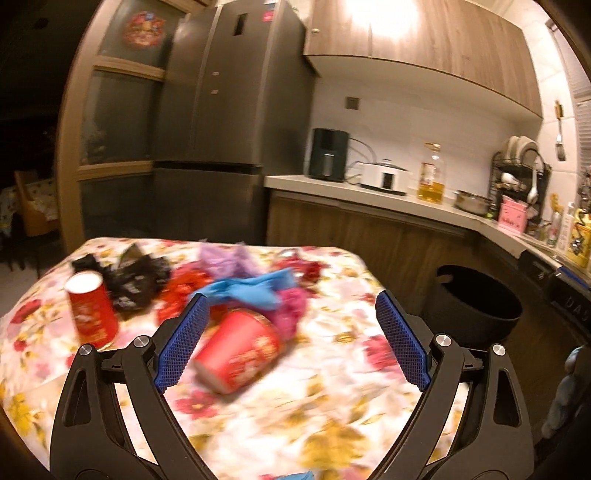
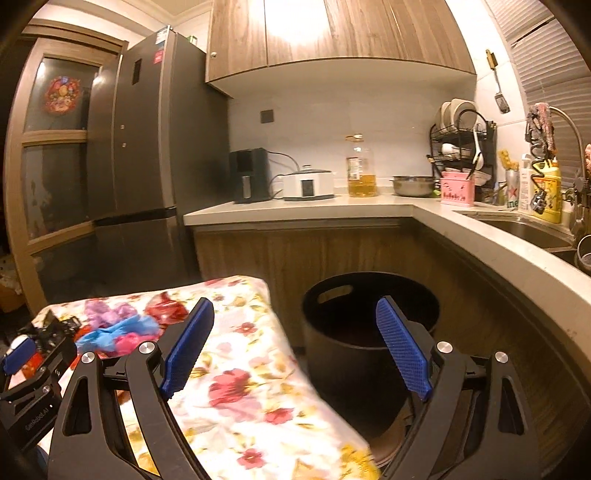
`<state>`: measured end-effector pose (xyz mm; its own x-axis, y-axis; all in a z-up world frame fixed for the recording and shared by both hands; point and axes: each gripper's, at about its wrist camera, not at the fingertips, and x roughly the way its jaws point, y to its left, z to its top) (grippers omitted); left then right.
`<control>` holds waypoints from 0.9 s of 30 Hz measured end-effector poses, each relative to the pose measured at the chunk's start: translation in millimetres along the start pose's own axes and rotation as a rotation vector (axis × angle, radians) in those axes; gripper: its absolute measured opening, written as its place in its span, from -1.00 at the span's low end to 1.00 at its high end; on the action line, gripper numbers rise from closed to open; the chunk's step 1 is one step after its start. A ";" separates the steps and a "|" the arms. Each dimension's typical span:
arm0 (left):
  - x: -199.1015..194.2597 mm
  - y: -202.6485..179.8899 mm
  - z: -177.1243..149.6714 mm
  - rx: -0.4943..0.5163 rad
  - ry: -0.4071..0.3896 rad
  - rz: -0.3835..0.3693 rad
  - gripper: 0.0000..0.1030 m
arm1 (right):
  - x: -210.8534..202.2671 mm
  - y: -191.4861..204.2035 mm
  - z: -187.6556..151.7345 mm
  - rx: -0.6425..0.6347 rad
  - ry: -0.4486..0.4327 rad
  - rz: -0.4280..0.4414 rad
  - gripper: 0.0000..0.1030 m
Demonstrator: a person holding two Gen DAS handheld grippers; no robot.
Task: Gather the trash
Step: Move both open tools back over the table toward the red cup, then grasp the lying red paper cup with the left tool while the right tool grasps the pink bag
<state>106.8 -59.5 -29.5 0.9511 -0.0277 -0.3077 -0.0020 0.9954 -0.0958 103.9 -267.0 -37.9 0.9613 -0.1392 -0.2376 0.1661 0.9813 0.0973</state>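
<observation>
Dim kitchen: dark fridge point(image 2: 147, 125), wood wall cabinets point(image 2: 332, 33) glare-lit, pale L-shaped counter point(image 2: 369, 206), white backsplash point(image 2: 314, 122).

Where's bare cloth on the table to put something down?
Free: the near flowered tablecloth, in front of the tipped red paper cup, and the strip along the edge beside the round black bin. Crowded: the far side, around the upright red cup, black wrapper and blue glove.

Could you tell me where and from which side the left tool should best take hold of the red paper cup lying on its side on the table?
The tipped red cup lies with its base towards the camera and its mouth pointing away. I would grip across its round side wall near the middle, coming in from the base end, roughly as the open left tool already points, so each pad meets an opposite side.
</observation>
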 end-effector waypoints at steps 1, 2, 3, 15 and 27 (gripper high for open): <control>-1.6 7.6 -2.8 -0.006 -0.004 0.013 0.74 | -0.6 3.7 -1.7 0.002 -0.002 0.009 0.68; -2.6 13.8 -5.7 -0.009 -0.006 0.020 0.74 | -1.3 8.4 -4.3 0.004 -0.005 0.022 0.68; -3.3 19.7 -8.9 -0.009 -0.008 0.025 0.74 | -1.8 10.6 -5.9 0.004 -0.004 0.031 0.68; 25.9 59.2 -36.9 -0.016 0.076 -0.010 0.75 | 6.3 46.6 -18.8 -0.034 0.034 0.097 0.68; 84.6 74.3 -43.4 -0.044 0.240 -0.063 0.75 | 31.3 72.8 -28.6 -0.060 0.080 0.126 0.68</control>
<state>173.7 8.2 -103.8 0.8490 -0.1156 -0.5156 0.0364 0.9863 -0.1612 139.8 -196.1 -65.9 0.9527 -0.0062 -0.3040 0.0300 0.9968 0.0738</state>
